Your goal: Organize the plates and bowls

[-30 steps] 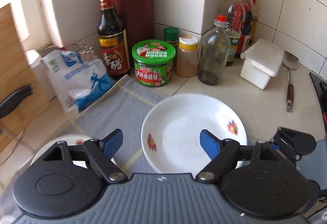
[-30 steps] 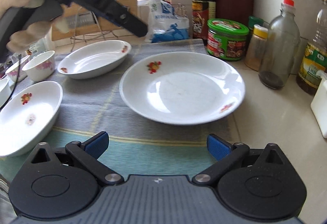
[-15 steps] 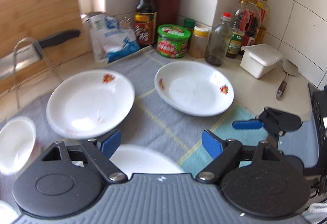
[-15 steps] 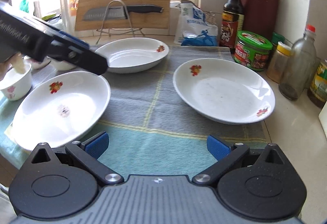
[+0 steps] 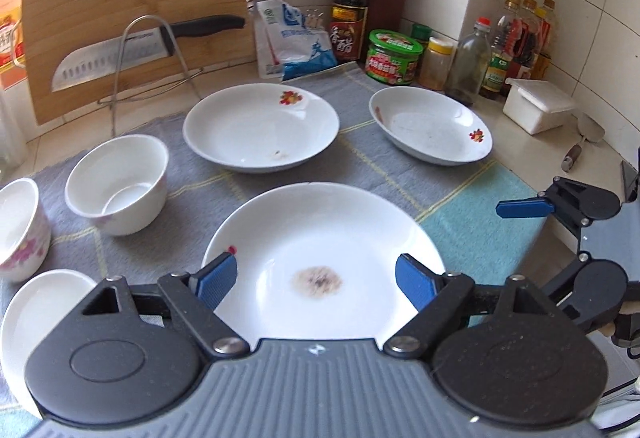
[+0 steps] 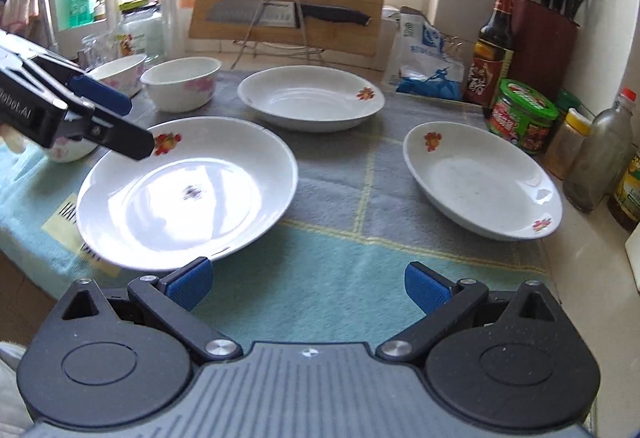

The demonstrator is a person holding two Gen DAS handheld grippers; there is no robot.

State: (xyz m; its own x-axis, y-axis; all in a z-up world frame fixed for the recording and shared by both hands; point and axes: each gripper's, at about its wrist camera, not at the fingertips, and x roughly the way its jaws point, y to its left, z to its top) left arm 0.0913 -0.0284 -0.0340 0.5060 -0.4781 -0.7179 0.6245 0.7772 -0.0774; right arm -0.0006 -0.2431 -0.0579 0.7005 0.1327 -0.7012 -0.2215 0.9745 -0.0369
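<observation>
The left gripper (image 5: 316, 280), jaws spread and holding nothing, is hovering over the near plate (image 5: 320, 238), probably lining up; the right gripper (image 6: 308, 284) is waiting spread, empty.

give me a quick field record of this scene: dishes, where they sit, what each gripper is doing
surface: grey and teal cloth on a kitchen counter
plates: three white flowered plates; near plate, far plate, right plate
near plate mark: brownish spot in its centre
bowls: white bowl left of the plates, flowered bowl beside it
small dish: small white dish at lower left
left gripper: left gripper open over the near plate, holding nothing; its jaws have just been opening
right gripper: right gripper open above the cloth, empty
stacked: nothing yet
</observation>
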